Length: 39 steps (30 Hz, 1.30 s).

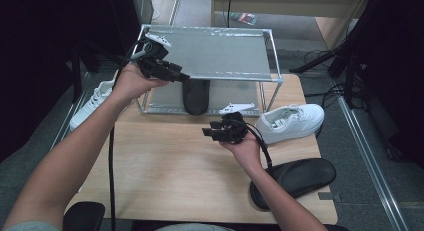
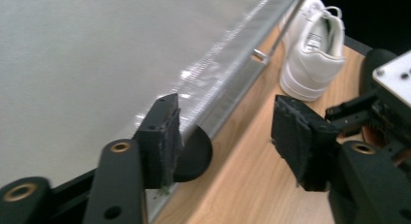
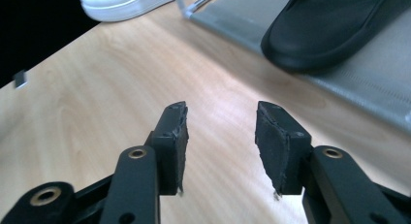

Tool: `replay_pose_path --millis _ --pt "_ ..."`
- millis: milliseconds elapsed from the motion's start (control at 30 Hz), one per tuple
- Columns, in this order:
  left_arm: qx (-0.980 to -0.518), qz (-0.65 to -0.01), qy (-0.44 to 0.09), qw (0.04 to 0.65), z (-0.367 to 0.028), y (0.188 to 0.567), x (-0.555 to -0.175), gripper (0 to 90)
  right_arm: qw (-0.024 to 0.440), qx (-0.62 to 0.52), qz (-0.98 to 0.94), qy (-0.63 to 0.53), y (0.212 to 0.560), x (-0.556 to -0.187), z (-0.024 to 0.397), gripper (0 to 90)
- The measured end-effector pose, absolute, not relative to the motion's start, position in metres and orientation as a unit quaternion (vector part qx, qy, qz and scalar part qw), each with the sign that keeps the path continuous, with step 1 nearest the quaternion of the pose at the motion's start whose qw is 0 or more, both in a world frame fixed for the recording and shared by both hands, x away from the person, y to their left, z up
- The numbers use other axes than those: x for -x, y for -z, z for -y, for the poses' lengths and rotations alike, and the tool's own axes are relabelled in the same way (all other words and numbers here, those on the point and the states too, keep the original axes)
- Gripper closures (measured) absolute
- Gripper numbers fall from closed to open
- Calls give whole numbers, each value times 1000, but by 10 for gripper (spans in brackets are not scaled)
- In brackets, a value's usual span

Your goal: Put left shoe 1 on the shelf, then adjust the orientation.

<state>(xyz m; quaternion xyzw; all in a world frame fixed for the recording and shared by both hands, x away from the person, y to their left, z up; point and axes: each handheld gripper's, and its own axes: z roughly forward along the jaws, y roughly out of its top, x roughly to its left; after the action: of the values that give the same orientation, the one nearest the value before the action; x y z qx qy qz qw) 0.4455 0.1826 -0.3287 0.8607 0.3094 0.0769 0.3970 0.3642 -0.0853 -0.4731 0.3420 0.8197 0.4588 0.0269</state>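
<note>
Black slipper (image 1: 195, 97) lies on the lower shelf of a small metal rack (image 1: 272, 66) at the far middle of the table (image 1: 165, 166), toe end toward the near edge and poking out past the rack's front; in the right gripper view it sits on the grey shelf surface (image 3: 387, 83), far right, nothing touching it. Left hand-held gripper (image 1: 182, 77) is held up in the person's left hand (image 1: 131, 82), level w/ the rack's top shelf at its near-left corner, pointing right, just above the slipper but apart from it. Its jaws stand wide apart w/ nothing between them; the left gripper view shows the slipper's rounded toe (image 2: 196, 153) under the shelf edge behind the left pad. Right hand-held gripper (image 1: 210, 132) is in the right hand (image 1: 245, 148) over the bare table, near the slipper's toe, pointing left. Jaws also well open, empty, only wood grain between the pads (image 3: 276, 146). A 2nd black slipper (image 1: 300, 178) lies at the table's near-right corner, partly over the edge. One white sneaker (image 1: 292, 122) sits on the table right of the rack, just beside the right hand-held gripper; another white sneaker (image 1: 92, 103) is at the table's left edge, behind the left forearm.
</note>
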Motion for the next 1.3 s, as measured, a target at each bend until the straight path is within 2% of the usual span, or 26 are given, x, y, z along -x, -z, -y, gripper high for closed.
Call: replay_pose_path --millis 267,800,900,1300 --pt "-857 -301 -69 413 -186 338 -418 380 24 -322 -826 -461 469 -345 108 533" --pt "-855 -300 -64 419 -195 368 -366 364 23 -297 -820 -488 465 -317 140 515" --pt "-855 -302 -54 419 -197 377 -354 361 3 -296 -823 -485 463 -317 143 508" --pt "-856 -313 -16 412 -189 436 -318 347 -2 -293 -828 -478 468 -315 154 531"
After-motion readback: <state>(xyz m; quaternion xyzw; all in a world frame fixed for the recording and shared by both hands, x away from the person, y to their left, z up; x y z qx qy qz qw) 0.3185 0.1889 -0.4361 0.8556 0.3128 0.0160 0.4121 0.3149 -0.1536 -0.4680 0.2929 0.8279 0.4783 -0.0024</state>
